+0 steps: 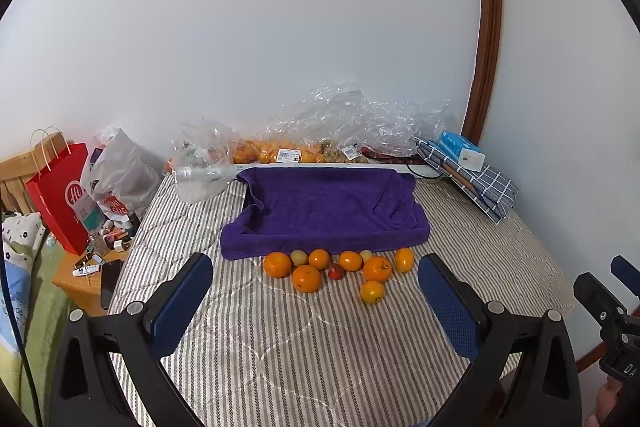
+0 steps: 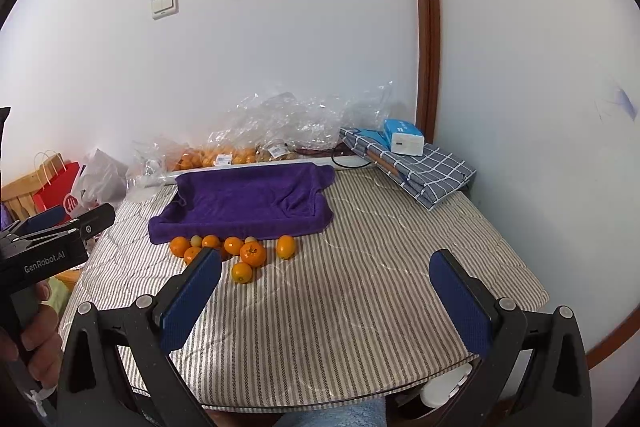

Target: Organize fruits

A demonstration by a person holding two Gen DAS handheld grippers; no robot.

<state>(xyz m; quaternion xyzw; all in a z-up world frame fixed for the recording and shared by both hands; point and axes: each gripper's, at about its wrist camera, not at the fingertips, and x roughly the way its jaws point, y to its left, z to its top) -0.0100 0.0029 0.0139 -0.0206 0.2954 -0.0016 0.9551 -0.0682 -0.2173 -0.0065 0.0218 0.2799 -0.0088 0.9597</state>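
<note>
Several oranges [image 1: 306, 277] lie in a cluster on the striped table cover, with two small pale yellow-green fruits [image 1: 299, 257] and one small red fruit [image 1: 336, 271] among them. They lie just in front of a tray draped in a purple towel [image 1: 324, 213]. The cluster [image 2: 253, 253] and the towel tray [image 2: 244, 203] also show in the right wrist view. My left gripper [image 1: 316, 269] is open and empty, short of the fruits. My right gripper [image 2: 326, 263] is open and empty, to the right of the cluster.
Clear plastic bags with more oranges [image 1: 280, 151] line the back wall. A folded checked cloth with a blue tissue pack [image 1: 468, 163] lies back right. A red paper bag [image 1: 60, 195] and a cluttered side table [image 1: 92, 267] stand at left.
</note>
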